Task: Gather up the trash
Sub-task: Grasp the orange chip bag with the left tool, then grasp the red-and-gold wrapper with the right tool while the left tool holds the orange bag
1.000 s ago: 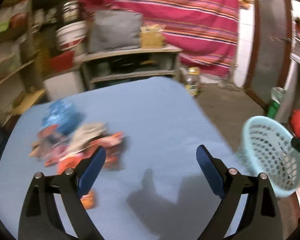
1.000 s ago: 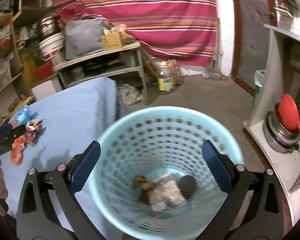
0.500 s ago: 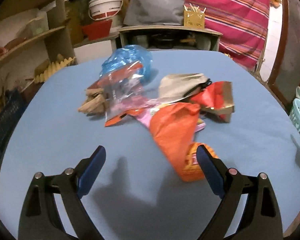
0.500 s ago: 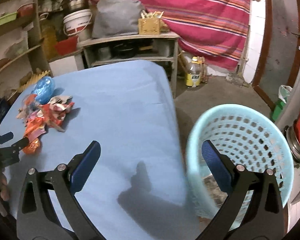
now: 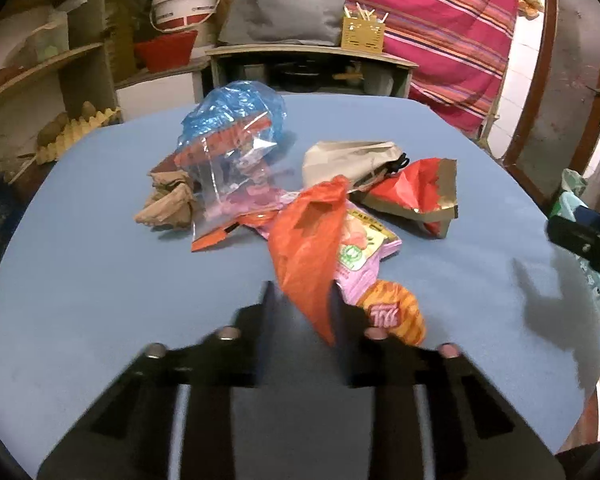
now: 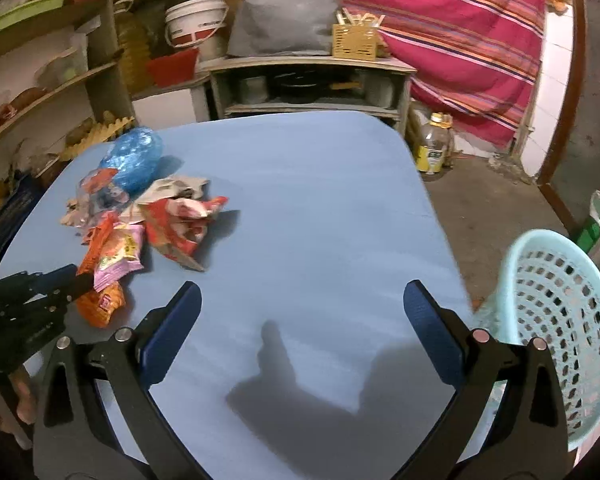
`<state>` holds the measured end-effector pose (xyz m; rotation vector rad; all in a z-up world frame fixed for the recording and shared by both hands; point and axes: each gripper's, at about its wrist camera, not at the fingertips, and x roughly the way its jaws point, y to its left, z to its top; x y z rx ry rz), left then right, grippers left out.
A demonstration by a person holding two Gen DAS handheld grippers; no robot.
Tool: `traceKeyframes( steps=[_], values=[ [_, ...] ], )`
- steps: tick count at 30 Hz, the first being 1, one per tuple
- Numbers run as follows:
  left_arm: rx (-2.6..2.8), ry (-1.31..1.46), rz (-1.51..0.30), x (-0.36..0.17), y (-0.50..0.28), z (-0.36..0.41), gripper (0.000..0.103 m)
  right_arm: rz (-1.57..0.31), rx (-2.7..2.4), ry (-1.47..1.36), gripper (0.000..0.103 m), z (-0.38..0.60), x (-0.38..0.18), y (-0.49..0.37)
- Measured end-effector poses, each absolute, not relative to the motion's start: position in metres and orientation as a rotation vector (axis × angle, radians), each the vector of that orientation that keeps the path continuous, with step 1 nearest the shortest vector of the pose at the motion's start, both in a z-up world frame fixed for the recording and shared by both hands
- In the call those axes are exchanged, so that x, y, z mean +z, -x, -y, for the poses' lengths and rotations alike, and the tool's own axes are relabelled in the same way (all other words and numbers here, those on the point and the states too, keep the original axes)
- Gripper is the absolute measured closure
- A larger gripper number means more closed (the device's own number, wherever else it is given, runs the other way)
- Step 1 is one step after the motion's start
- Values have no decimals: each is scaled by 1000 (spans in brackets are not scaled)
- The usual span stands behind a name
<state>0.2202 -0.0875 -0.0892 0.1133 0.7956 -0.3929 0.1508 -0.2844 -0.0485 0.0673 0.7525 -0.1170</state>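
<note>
A heap of trash lies on the blue table (image 5: 100,280): an orange wrapper (image 5: 308,248), a pink packet (image 5: 364,260), an orange snack bag (image 5: 396,312), a red and gold wrapper (image 5: 416,192), a clear bag (image 5: 232,184) and a blue bag (image 5: 236,116). My left gripper (image 5: 302,300) is shut on the orange wrapper's near end; it also shows in the right wrist view (image 6: 76,278). My right gripper (image 6: 300,308) is open and empty over the table's right half. The light blue basket (image 6: 564,316) stands off the table's right edge.
A brown crumpled paper (image 5: 168,204) and a tan bag (image 5: 348,160) belong to the heap. Shelves (image 6: 60,88) stand at the left, a low cabinet (image 6: 308,84) behind the table. A bottle (image 6: 432,148) stands on the floor.
My left gripper swung from the basket side to the heap and closed on the orange wrapper. My right gripper moved from above the basket to over the table.
</note>
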Motion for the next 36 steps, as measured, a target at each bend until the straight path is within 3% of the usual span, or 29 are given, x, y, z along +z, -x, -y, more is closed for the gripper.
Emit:
traceKeyframes(
  steps=[2,5,22,28,32,36],
  values=[
    [-399,-112,-799,-88,-222,84,94,-755,-106,-58,4,275,-49,-156],
    [-387,-99,-798,-83,-223,74,96,-757,-91,-48,4,262,-50,-166],
    [-140,-102,-704,-40,-239,-19,97,-795,-90,76,7,204,-70,-223],
    [-114,-85,-706,-41,-245,-31,97,-842,-70,127,35,191,-82,-244],
    [-89,-94,-707,-44,-248,-33,97,-852,-28,103,59,191,-84,-249],
    [-86,-92,-705,-43,-248,-31,97,-850,1,116,70,190,-81,-247]
  ],
)
